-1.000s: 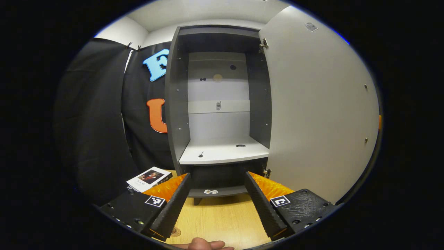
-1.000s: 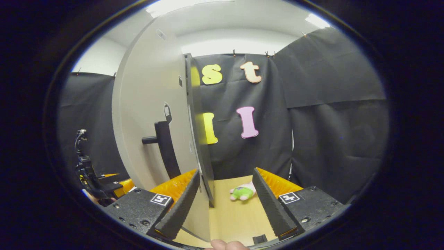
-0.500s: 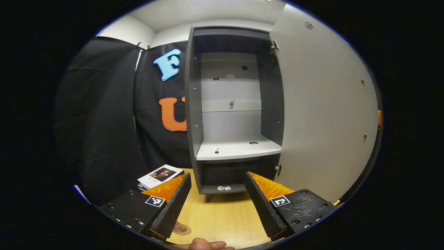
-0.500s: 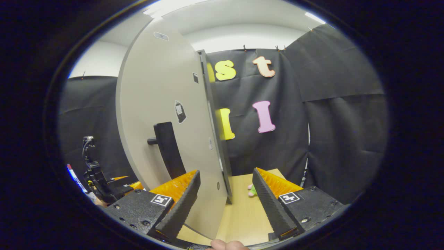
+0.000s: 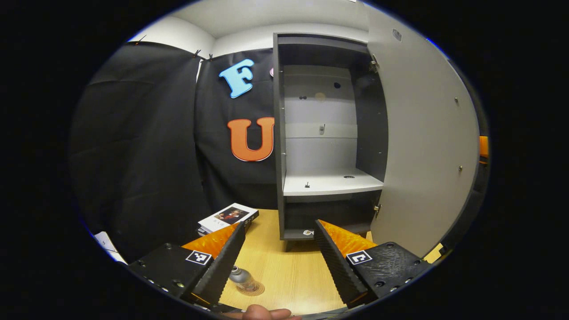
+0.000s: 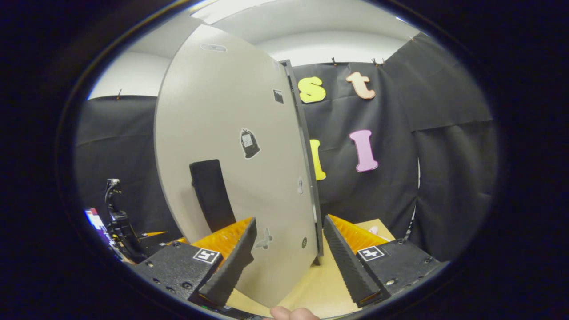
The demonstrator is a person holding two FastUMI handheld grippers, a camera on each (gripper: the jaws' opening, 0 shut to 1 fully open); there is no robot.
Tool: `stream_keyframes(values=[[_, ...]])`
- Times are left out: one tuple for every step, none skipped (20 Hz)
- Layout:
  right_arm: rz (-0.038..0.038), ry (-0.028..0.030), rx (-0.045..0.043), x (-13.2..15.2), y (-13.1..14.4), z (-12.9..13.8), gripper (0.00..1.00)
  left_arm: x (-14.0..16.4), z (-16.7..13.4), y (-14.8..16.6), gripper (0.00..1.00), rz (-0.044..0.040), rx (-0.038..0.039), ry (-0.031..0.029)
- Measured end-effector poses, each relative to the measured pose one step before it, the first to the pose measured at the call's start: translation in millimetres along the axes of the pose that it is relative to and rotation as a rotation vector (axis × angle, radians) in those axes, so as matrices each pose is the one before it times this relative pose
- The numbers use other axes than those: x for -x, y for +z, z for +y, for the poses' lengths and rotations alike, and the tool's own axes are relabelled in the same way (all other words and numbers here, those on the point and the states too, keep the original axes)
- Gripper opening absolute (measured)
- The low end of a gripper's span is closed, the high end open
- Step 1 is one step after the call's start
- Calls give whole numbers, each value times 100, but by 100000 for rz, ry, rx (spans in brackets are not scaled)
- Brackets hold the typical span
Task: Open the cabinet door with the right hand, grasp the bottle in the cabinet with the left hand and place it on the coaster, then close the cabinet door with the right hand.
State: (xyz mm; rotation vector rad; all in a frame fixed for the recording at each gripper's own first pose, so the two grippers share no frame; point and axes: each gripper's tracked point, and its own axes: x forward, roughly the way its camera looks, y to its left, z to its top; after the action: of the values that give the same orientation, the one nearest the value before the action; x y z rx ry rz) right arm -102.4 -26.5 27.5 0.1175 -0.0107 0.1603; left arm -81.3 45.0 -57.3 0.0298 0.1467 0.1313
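Both of your grippers are spread with nothing between the fingers. Your left gripper (image 5: 279,260) hangs low over the wooden table (image 5: 284,271), and just beside its left finger the bottle (image 5: 240,276) stands upright on the round coaster (image 5: 251,290) at the near edge. I judge the delivery step done, which would explain why that claw is released and held clear of the bottle.

Farther off, the cabinet (image 5: 326,133) stands open with its shelf (image 5: 331,183) bare, the door (image 5: 422,142) swung out to the right. A book (image 5: 227,217) lies on the table left of the cabinet.

Your right gripper (image 6: 288,255) sits near the door's outer face (image 6: 231,146), its fingers straddling the door's lower part without pressing on it; the dark handle (image 6: 211,193) is just left. That placement suits the closing push that remains. Watch that the door edge does not catch a finger.
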Motion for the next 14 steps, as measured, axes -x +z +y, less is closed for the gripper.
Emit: stream_keyframes(values=[[309,1481,-1049,-610,-113,701,92,375,370,-40,94,0,80,784],[70,1448,-488,-368,33,650,97,356,480,75,94,-322,-384,1256],[-508,1257,-336,-525,18,665,97,157,327,-128,94,289,-232,526],[-996,1068,-623,-851,-29,558,97,174,289,-205,94,206,-133,611],[399,990,-1065,-1039,-473,557,97,103,241,-130,94,364,-104,711],[572,1418,-2150,-997,-800,757,95,197,230,-107,94,210,91,554],[1321,2223,-2625,-1215,-507,893,97,39,164,-106,94,173,149,411],[1669,2289,-1730,-1059,-550,1052,98,43,237,-43,94,71,-29,460],[1983,1212,-109,-1105,-434,684,98,228,251,29,94,-85,-203,379],[1818,385,904,-563,-8,366,97,61,261,-36,95,44,-349,308],[60,902,1783,-259,137,123,97,241,133,-7,95,214,-561,478],[-1089,35,2648,-2,410,21,97,291,245,94,94,-406,-580,623],[-1534,-662,2578,109,618,-482,97,101,124,196,94,-670,-414,483],[-1614,-511,1866,321,253,-339,97,-22,-7,-20,94,-323,-77,-241]])
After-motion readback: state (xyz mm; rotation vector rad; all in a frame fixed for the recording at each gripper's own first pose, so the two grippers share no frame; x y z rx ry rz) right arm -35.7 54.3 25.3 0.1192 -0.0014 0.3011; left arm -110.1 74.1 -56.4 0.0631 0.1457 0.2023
